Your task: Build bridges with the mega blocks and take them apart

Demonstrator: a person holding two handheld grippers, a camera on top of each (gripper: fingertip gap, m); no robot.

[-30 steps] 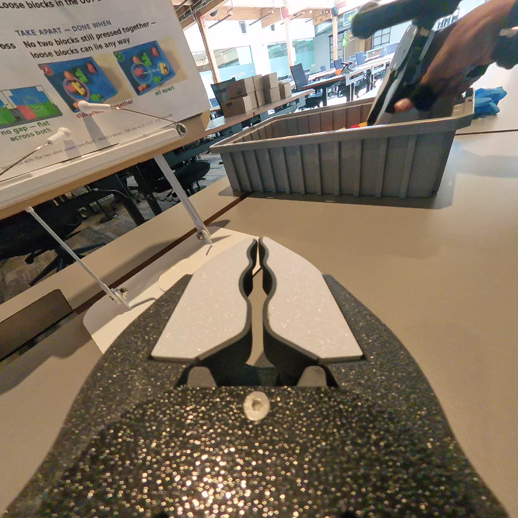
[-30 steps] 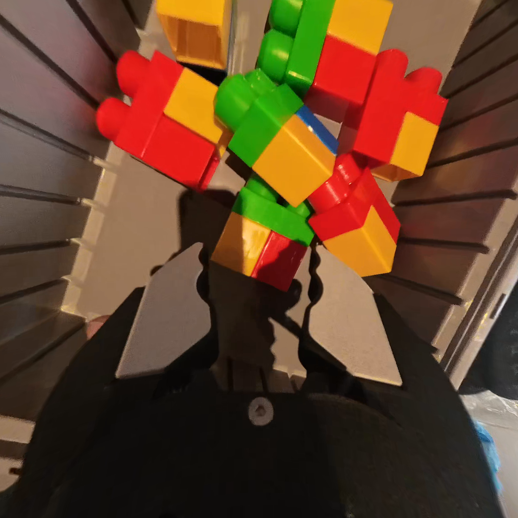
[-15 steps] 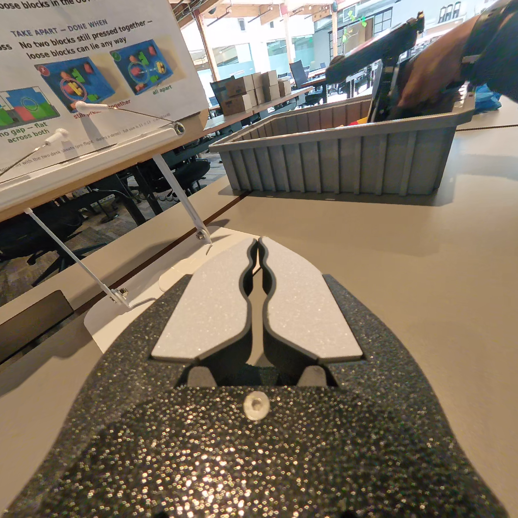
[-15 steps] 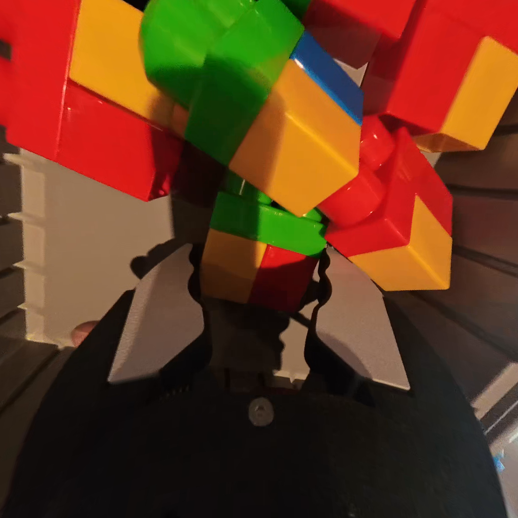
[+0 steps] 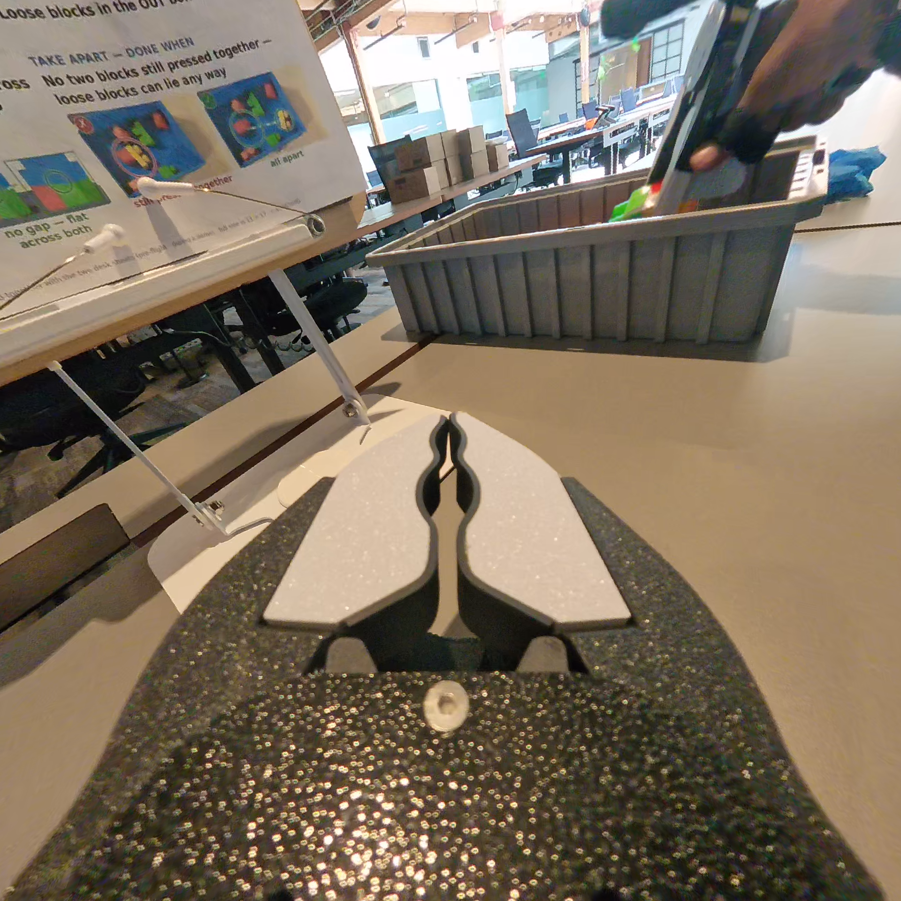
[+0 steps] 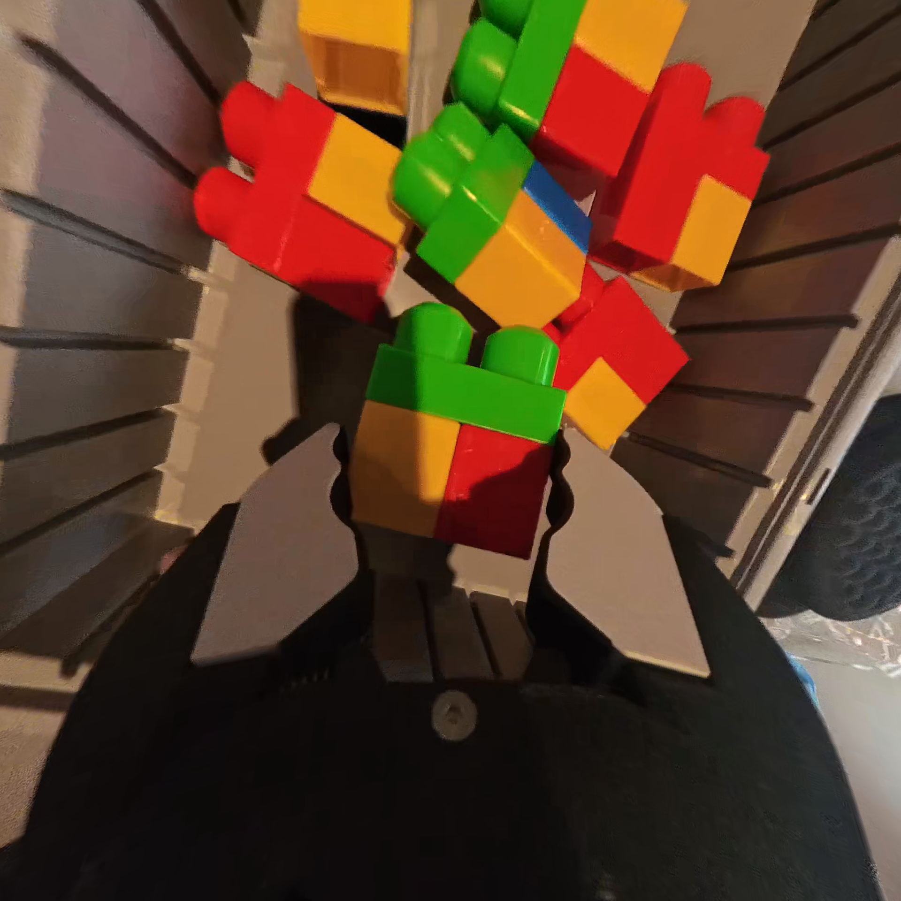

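Although the grey ribbed bin (image 6: 122,341) in the right wrist view holds a loose heap of other bridges (image 6: 512,209) in the upper half of the frame, the right claw (image 6: 451,482) at frame centre is clamped on one small bridge (image 6: 458,439): a green two-stud block (image 6: 465,395) capping a yellow block (image 6: 402,468) and a red block (image 6: 497,492). These hollow plastic pieces look light, rigid and smooth, so squeezing the flat outer faces of the two lower blocks seems the surest hold. Low in the left wrist view, the left claw (image 5: 449,429) is pinched nearly together over the bare desk (image 5: 682,463), holding nothing.

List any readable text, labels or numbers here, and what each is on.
Printed sheet on the white wire stand: lines of dark and blue print beside small coloured pictures; wording not quoted here.
Its bottom line: too small to read.
Blocks, grey bin: no writing visible.
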